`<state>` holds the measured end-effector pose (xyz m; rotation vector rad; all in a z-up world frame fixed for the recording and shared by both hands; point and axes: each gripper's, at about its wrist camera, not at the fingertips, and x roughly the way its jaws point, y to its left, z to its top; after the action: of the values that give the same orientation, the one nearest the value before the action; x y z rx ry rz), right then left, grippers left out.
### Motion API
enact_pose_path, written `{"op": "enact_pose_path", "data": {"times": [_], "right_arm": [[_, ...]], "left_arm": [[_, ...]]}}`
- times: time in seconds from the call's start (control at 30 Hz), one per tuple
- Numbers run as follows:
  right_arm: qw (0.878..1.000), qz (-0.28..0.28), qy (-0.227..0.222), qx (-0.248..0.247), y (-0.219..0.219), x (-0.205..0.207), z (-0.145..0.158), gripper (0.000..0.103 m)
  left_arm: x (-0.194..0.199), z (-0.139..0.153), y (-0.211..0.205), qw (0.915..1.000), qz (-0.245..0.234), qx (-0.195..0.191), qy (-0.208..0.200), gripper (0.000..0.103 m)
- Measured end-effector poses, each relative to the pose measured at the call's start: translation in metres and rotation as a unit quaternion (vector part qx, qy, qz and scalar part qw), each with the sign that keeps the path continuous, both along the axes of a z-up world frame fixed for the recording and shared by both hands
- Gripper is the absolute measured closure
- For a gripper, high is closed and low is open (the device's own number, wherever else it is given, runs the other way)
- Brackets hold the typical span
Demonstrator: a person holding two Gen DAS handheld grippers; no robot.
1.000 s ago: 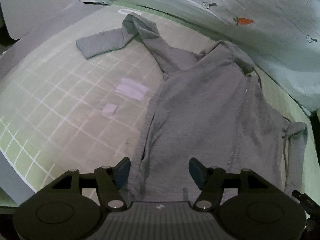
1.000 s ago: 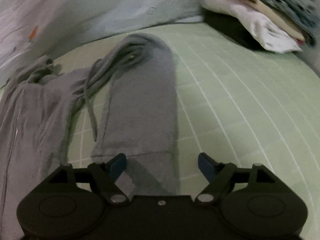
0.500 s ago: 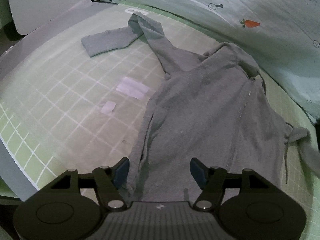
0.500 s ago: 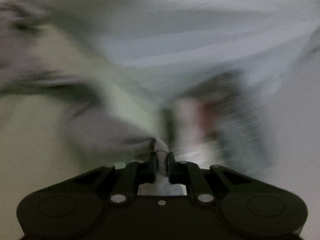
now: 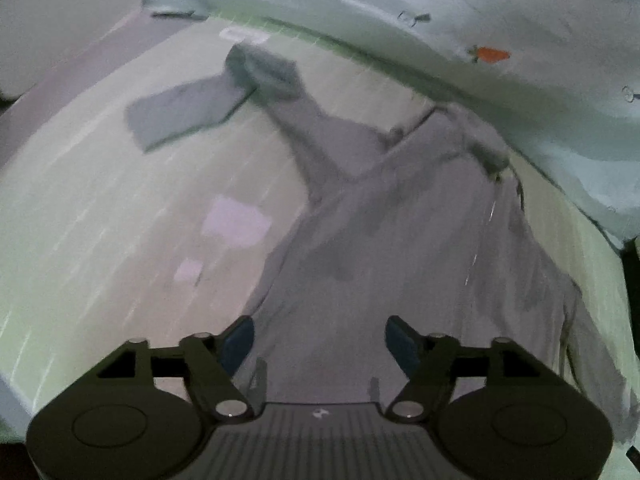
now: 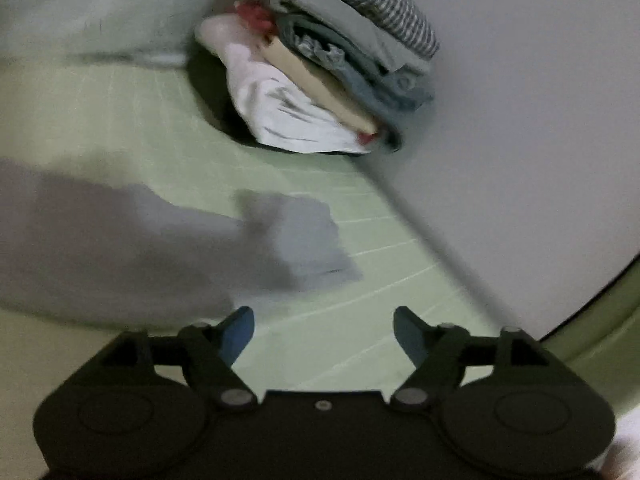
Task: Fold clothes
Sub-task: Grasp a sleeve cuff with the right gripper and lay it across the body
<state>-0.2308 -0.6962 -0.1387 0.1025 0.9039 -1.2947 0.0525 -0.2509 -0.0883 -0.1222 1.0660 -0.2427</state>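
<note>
Pale green bed sheet with white grid lines (image 5: pixel 80 216) fills both views, blurred in each. Light blue-green patterned quilt with an orange carrot print (image 5: pixel 488 54) runs along the sheet's far edge from 12 to 3 o'clock in the left wrist view. Grey zip-front hooded sweatshirt (image 5: pixel 400 248) lies spread flat on the sheet, body centre to 4 o'clock, hem at the bottom just in front of the left gripper, one sleeve stretched up toward 11 o'clock with its cuff end folded over. In the right wrist view the other grey sleeve (image 6: pixel 288 236) lies flat on the sheet from 9 o'clock to centre, cuff end free, beyond the fingertips and apart from them. Stack of folded clothes, striped, blue, beige and white (image 6: pixel 320 80), sits at 12 o'clock against a plain grey-white wall (image 6: pixel 520 120). Two pale lilac patches (image 5: pixel 236 224) on the sheet at 9 o'clock, left of the sweatshirt body. Left gripper (image 5: pixel 320 344) fingers spread wide, nothing between them, over the hem. Right gripper (image 6: pixel 324 330) fingers also spread apart, holding nothing, over bare sheet.
</note>
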Motion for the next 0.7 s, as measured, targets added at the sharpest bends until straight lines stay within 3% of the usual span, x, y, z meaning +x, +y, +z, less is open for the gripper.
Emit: {"op": "enact_pose_path", "data": {"times": [0.13,0.27,0.5,0.6,0.7], "right_arm": [[0.996,0.03,-0.071,0.039,0.003,0.035,0.002,0.023],[0.987,0.065,-0.125,0.082,-0.003,0.092,0.002,0.019],[0.975,0.114,-0.139,0.129,-0.003,0.182,-0.005,0.018],[0.971,0.134,-0.14,0.138,-0.001,0.203,-0.011,0.018],[0.97,0.145,-0.128,0.143,-0.002,0.214,-0.016,0.018]], "left_arm": [[0.045,-0.002,-0.022,0.9997,-0.024,0.01,0.001,0.028],[0.088,0.009,-0.053,0.9973,-0.068,0.01,-0.026,0.028],[0.161,0.013,-0.123,0.9873,-0.137,0.03,-0.075,0.023],[0.19,0.007,-0.158,0.9794,-0.171,0.044,-0.097,0.021],[0.213,-0.007,-0.184,0.978,-0.176,0.056,-0.097,0.021]]}}
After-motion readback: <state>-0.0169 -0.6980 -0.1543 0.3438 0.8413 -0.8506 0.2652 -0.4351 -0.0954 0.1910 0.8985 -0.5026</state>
